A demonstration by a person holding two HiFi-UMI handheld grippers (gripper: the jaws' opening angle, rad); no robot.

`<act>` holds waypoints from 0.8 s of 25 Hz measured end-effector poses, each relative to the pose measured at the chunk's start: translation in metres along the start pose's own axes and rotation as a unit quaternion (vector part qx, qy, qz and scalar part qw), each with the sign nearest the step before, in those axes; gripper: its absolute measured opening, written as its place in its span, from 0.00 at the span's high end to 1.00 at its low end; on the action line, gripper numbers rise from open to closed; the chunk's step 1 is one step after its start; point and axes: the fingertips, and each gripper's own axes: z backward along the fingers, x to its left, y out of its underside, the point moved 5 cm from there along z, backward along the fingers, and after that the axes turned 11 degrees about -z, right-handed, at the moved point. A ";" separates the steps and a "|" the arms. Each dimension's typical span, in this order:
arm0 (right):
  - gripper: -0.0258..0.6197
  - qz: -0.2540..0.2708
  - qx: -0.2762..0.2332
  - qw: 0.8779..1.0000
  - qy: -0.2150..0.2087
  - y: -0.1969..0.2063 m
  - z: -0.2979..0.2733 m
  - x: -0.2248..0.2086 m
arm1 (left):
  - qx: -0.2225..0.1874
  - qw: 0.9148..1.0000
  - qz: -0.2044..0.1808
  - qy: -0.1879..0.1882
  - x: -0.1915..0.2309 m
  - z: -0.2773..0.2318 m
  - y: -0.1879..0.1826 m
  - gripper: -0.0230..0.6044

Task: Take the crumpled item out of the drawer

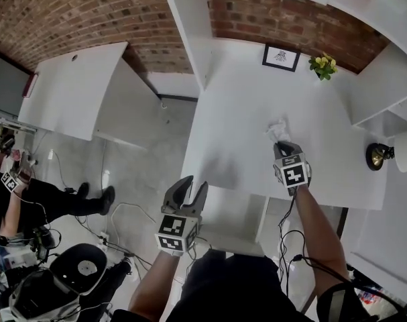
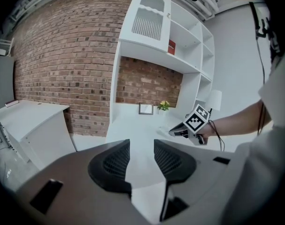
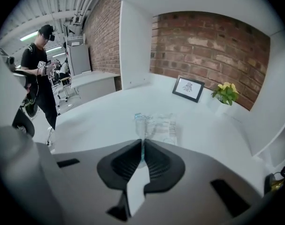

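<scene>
Red brick wall (image 1: 76, 12) fills the upper left. A white desk (image 1: 243, 139) sits centre (white shelving (image 1: 190, 25) above), pale grey floor (image 1: 149, 159) at left.

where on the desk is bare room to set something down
The desk is bare across its left and middle, from the shelf's side panel to the right tool holding the crumpled wrapper. Picture frame and plant crowd the back right.

White desk (image 1: 237, 113) has a pic frame (image 1: 281, 57) & plant (image 1: 322, 66) at the back. Crumpled wrapper (image 1: 278, 129) mid-desk; can't tell if it rests there.
</scene>
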 end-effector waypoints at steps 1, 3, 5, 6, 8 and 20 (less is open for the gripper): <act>0.93 0.004 0.005 1.000 0.000 0.001 -0.003 0.000 | 0.002 1.000 0.001 0.000 0.000 -0.002 0.000 0.71; 0.93 0.009 0.009 1.000 0.000 0.001 -0.009 -0.002 | 0.004 1.000 0.006 0.000 -0.002 -0.006 -0.001 0.71; 0.93 0.011 0.006 1.000 0.000 0.000 -0.014 -0.005 | 0.003 1.000 0.009 0.001 -0.004 -0.010 -0.002 0.71; 0.92 0.011 0.003 1.000 0.001 -0.001 -0.015 -0.006 | 0.003 1.000 0.010 0.002 -0.005 -0.011 -0.002 0.71; 0.86 0.010 -0.003 1.000 0.001 -0.001 -0.016 -0.006 | 0.004 1.000 0.012 0.004 -0.007 -0.013 0.000 0.71; 0.78 -0.007 -0.094 0.995 0.014 -0.024 0.047 0.007 | -0.030 1.000 0.001 0.001 -0.003 0.005 -0.015 0.71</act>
